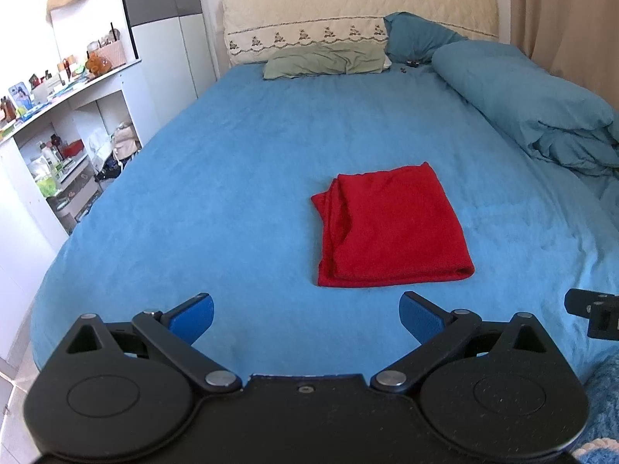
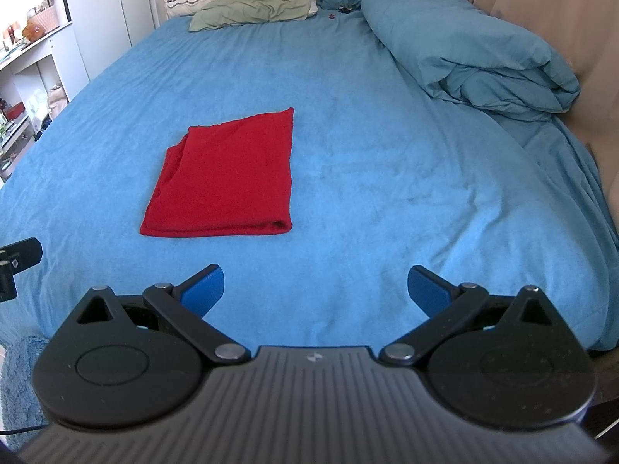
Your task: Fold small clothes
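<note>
Red cloth [image 1: 390, 228] sits folded into a thick rectangle on the blue bed [image 1: 232, 154], layers stacked, with the fold running along the near edge and looser edges bunched at the far left corner. By the look of it, folding is mostly or fully done; what could remain is 1 more fold or a tidy of that ruffled corner. Both tools hang back over the near end of the bed, touching nothing. The left hand-held gripper [image 1: 305, 315] has its 2 blue fingers spread wide and empty, cloth just ahead and slightly right. The right hand-held gripper [image 2: 315, 290] is equally spread and empty, cloth ahead and off to its left.
</note>
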`<state>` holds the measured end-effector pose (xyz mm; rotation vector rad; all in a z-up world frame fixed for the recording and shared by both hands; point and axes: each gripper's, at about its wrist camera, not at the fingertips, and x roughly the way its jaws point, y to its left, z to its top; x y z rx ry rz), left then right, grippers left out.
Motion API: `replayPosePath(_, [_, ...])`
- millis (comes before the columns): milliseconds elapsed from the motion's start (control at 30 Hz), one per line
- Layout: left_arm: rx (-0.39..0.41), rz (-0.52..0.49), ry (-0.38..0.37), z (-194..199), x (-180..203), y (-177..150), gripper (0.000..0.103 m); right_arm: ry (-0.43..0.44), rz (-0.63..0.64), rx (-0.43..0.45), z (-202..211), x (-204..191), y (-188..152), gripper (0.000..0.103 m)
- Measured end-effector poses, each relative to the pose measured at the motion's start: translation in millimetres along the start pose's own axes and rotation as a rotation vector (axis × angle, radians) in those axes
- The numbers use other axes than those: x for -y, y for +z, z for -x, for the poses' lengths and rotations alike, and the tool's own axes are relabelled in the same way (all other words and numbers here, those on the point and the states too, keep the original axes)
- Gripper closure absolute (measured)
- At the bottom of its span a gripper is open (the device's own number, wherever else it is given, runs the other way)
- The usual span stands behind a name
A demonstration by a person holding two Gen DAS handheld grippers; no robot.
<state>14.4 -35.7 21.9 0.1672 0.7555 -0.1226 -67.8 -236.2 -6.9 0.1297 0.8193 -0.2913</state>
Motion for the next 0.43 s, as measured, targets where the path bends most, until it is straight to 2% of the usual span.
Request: replayPosePath(433, [0.015,0.001,-0.005,0.6,-1.2,0.8,0.000,-0.006,-0.007,0.006,3.9,-3.6,2.6,0.000])
